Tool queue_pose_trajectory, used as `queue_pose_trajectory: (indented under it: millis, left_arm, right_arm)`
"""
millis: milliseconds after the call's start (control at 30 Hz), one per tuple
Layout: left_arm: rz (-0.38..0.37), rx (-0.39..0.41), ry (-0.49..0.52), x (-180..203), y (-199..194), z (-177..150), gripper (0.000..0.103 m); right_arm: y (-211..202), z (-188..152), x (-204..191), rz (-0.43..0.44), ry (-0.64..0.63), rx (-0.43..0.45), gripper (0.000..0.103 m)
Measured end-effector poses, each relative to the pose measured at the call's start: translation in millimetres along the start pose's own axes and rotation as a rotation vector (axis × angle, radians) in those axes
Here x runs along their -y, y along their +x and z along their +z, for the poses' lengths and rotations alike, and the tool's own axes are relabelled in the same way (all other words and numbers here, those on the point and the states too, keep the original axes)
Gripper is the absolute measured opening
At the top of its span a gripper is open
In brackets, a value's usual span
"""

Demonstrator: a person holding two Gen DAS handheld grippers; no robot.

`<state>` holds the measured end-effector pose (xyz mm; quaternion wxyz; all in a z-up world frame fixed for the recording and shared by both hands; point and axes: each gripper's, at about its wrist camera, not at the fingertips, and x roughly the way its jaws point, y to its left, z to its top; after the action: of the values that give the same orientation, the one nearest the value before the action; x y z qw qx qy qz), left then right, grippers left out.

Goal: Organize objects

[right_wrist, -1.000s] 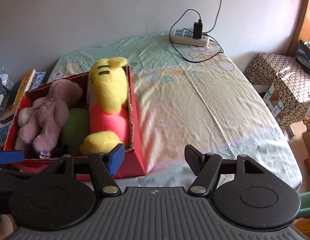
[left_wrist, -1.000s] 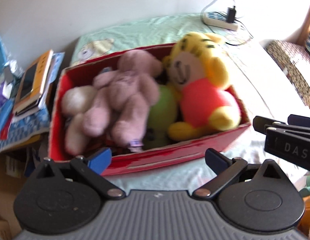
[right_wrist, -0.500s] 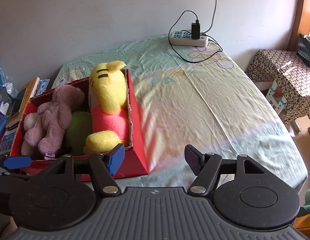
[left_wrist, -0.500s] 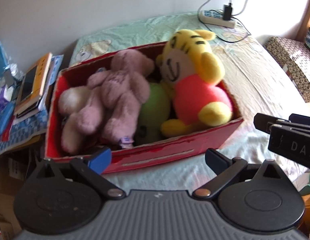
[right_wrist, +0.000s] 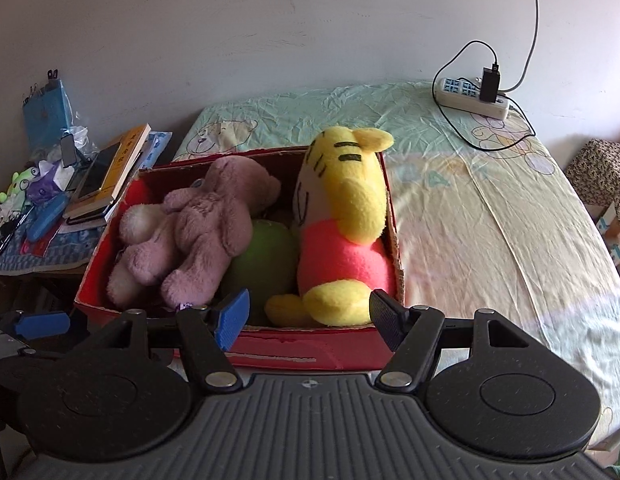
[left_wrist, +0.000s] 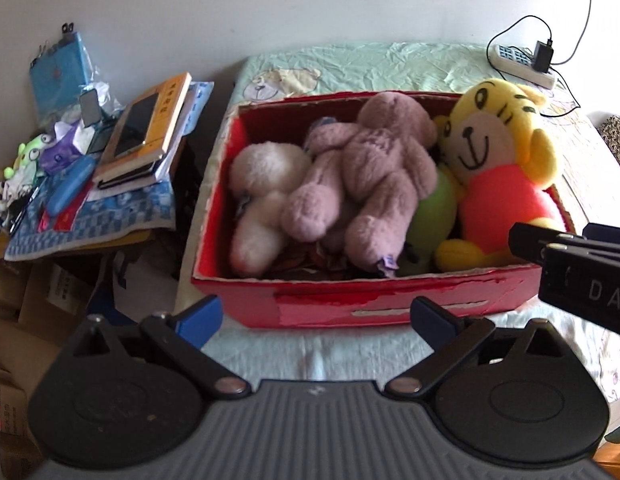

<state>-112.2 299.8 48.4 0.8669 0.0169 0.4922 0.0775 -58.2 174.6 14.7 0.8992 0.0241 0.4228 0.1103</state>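
While the red box [left_wrist: 390, 304] sits on the near left part of the bed [right_wrist: 490, 208], both claws hang just short of its near wall, released and holding nothing. The left gripper [left_wrist: 316, 318] has its jaws spread wide before the box front; the right gripper [right_wrist: 310, 312] is likewise spread, its tips level with the near rim.

Readable writing is scarce: white letters "DA" show on the black body of the right tool at the right edge of the left wrist view, and the orange book [left_wrist: 165, 108] on the left bears characters too small to read.

Inside the box lie a mauve plush bear [left_wrist: 374, 176] on a cream plush [left_wrist: 261, 192] at the left, a green plush [left_wrist: 430, 220] in the middle, and a yellow tiger plush [left_wrist: 506, 176] in a pink top at the right end.

The bed wears a pale green and yellow cartoon sheet. A white power strip [right_wrist: 470, 94] with a black plug lies at its far right, by a plain wall. A cluttered side table [left_wrist: 89, 216] stands left of the box, with a phone [left_wrist: 135, 124] on the book.
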Motion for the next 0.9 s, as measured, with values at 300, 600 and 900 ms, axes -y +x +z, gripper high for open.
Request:
queue_pose_trajectory:
  millis: [300,600,900]
  left_arm:
    - [0.005,-0.043,0.014,-3.4,12.0,6.4,0.100]
    - [-0.002,-0.034,0.016,-6.2,14.8,16.0,0.100]
    - [0.019,-0.013,0.002,-15.9,20.1,33.0,0.100]
  right_arm:
    - [1.9,6.2,-2.7,-0.010,-0.006,-0.025,0.071]
    - [7.6,12.2,-3.0,-0.035,-0.012,-0.026,0.074]
    - [17.8,18.3,-2.4,-0.026,0.026,-0.035,0.073]
